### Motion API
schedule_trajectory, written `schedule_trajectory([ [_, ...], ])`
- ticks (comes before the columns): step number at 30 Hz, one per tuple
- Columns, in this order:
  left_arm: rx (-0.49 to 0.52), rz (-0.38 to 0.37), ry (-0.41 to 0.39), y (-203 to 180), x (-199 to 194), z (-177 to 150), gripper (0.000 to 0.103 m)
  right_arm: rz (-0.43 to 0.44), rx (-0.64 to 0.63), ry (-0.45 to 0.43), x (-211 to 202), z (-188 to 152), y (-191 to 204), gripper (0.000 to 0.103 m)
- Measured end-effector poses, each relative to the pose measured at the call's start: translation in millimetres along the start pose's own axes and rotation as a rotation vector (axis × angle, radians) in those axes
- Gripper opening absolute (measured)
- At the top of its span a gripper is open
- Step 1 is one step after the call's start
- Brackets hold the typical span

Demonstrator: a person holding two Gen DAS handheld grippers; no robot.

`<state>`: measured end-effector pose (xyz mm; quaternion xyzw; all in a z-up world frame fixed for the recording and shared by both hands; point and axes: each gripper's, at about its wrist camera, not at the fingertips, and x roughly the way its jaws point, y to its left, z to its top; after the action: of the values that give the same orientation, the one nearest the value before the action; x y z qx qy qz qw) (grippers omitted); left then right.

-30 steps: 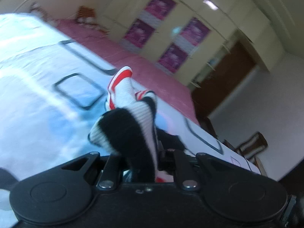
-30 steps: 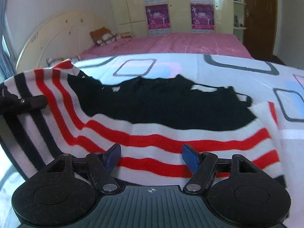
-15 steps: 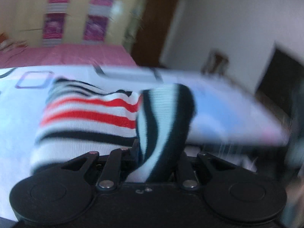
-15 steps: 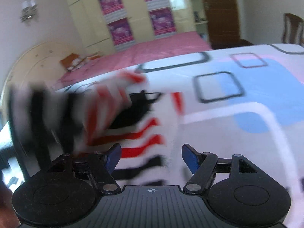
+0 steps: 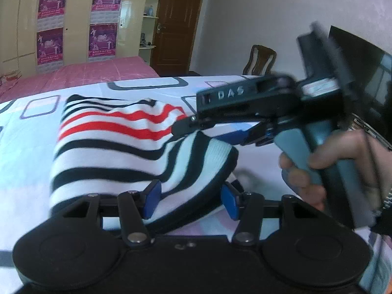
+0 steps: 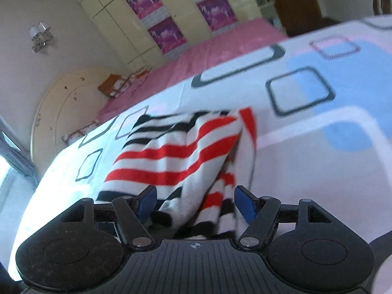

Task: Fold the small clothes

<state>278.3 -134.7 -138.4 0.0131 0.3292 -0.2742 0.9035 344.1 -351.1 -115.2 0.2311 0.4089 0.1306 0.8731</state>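
Observation:
A small striped knit garment (image 5: 117,142), white with red and black stripes, lies bunched and folded over on the patterned bedsheet (image 5: 29,161). My left gripper (image 5: 189,202) is open, its blue pads (image 5: 152,196) either side of the garment's near black-striped fold. The right gripper shows in the left wrist view (image 5: 210,132), held in a hand, its fingers over the garment's right edge. In the right wrist view the right gripper (image 6: 196,203) is open with the garment (image 6: 176,156) lying between and beyond its blue pads (image 6: 245,203).
The sheet (image 6: 318,127) has blue patches and dark square outlines. A pink bed (image 5: 80,73) lies beyond, with a cream headboard (image 6: 63,105). Wardrobes with purple posters (image 5: 103,17), a brown door (image 5: 178,22) and a chair (image 5: 259,60) stand at the back.
The left gripper has let go of the striped fold and opened. The garment has been folded over on itself. The right gripper has swung over to the garment's right edge.

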Motion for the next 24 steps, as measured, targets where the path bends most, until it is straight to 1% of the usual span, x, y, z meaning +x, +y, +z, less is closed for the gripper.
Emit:
schedule_trajectory([
  [3, -0.025, 0.039, -0.017, 13, -18, -2, 0.053, 0.002, 0.025, 0.029, 13, 3, -5, 0.07],
  [7, -0.06, 0.127, -0.043, 36, -35, -1, 0.053, 0.023, 0.045, 0.013, 13, 7, -6, 0.07],
  [8, -0.073, 0.144, -0.047, 42, -36, 1, 0.053, 0.023, 0.039, 0.008, 12, 8, -5, 0.07],
  [10, -0.098, 0.179, -0.043, 53, -33, 3, 0.053, 0.024, 0.032, 0.034, 19, 8, -3, 0.07],
  [12, -0.123, 0.199, -0.043, 62, -31, 7, 0.053, 0.02, 0.039, 0.049, 28, 8, -4, 0.07],
  [15, -0.149, 0.217, -0.041, 71, -23, 11, 0.053, 0.005, 0.059, 0.061, 41, 8, -10, 0.03],
  [17, -0.154, 0.22, -0.036, 74, -18, 14, 0.053, 0.011, 0.083, 0.056, 45, 9, -14, 0.03],
  [18, -0.155, 0.219, -0.037, 75, -15, 15, 0.053, 0.004, 0.064, 0.055, 46, 9, -11, 0.03],
  [20, -0.151, 0.218, -0.038, 76, -9, 19, 0.053, -0.011, 0.006, 0.043, 45, 11, -3, 0.025],
  [22, -0.154, 0.215, -0.038, 76, -4, 21, 0.053, -0.028, -0.052, 0.007, 39, 13, 5, 0.021],
  [24, -0.149, 0.207, -0.039, 73, -4, 22, 0.053, -0.038, -0.081, -0.042, 30, 16, 9, 0.02],
])
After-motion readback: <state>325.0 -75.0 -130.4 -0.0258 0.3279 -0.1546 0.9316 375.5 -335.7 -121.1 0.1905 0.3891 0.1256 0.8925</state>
